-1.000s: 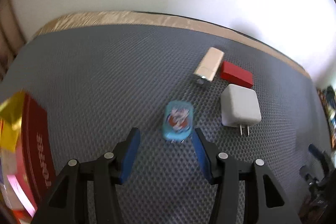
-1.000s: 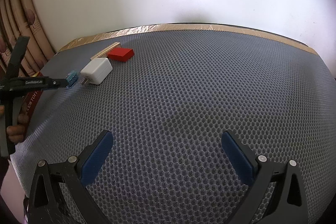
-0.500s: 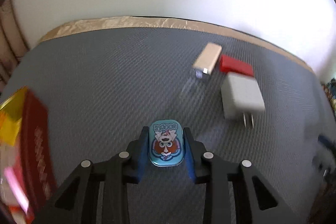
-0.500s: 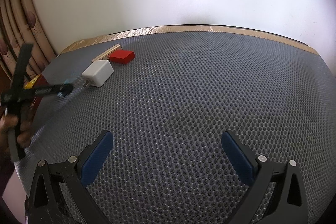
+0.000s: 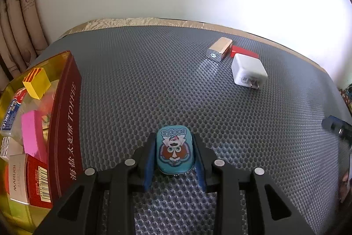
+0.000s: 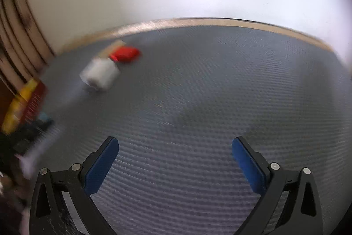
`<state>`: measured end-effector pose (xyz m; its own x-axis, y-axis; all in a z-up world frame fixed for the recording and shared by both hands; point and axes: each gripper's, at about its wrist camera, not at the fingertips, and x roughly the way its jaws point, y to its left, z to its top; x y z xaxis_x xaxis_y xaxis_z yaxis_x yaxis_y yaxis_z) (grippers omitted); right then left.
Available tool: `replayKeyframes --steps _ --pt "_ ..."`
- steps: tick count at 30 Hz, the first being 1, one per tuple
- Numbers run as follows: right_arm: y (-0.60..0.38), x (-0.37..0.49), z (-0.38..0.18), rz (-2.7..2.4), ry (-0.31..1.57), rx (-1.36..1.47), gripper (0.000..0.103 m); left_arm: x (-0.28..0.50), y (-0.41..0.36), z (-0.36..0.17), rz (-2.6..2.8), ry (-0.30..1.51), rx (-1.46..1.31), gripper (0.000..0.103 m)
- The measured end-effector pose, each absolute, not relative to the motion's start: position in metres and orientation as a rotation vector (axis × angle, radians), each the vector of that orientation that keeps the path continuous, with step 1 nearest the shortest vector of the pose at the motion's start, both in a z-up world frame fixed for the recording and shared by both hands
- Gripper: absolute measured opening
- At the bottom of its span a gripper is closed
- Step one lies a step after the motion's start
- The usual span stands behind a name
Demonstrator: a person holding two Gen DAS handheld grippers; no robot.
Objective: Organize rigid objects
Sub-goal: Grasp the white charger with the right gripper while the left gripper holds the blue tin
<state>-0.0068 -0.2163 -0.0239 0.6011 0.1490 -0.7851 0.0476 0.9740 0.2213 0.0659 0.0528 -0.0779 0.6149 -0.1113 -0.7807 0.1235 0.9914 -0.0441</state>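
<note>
My left gripper (image 5: 175, 142) is shut on a small blue cartoon tin (image 5: 175, 150) and holds it above the grey mat (image 5: 143, 85). A white charger (image 5: 248, 72), a tan block (image 5: 220, 49) and a red block (image 5: 244, 52) lie on the mat at the far right. A dark red toffee box (image 5: 63, 120) stands at the left, holding several items. My right gripper (image 6: 175, 149) is open and empty over the mat (image 6: 220, 91). Its blurred view shows the white charger (image 6: 100, 74) and the red block (image 6: 124, 54) at the far left.
A tan strip (image 5: 132, 22) borders the mat's far edge against a white wall. Curtains hang at the far left. The right gripper's tip (image 5: 336, 127) shows at the right edge of the left wrist view. The toffee box (image 6: 24, 102) shows blurred at the left of the right wrist view.
My left gripper closed on the blue tin, lifted it and swung left toward the toffee box. My right gripper stays open and its view now moves, blurred.
</note>
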Motion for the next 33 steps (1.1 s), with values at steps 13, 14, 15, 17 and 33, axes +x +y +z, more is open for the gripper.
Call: replayKeyframes --steps 13,14,15,17,33 --pt "-0.107 0.079 -0.01 0.106 0.926 0.205 0.103 0.056 0.065 -0.072 -0.156 0.894 -0.027 0.032" --pt "-0.105 0.086 -0.013 0.097 0.935 0.208 0.103 0.056 0.066 -0.072 -0.159 0.894 -0.031 0.032" --pt "-0.103 0.09 -0.016 0.089 0.941 0.213 0.103 0.055 0.067 -0.071 -0.162 0.894 -0.036 0.032" --pt "-0.102 0.098 -0.023 0.062 0.946 0.214 0.103 0.055 0.069 -0.071 -0.167 0.894 -0.045 0.032" --pt "-0.117 0.053 -0.026 0.168 0.923 0.123 0.049 0.055 0.071 -0.07 -0.172 0.896 -0.048 0.032"
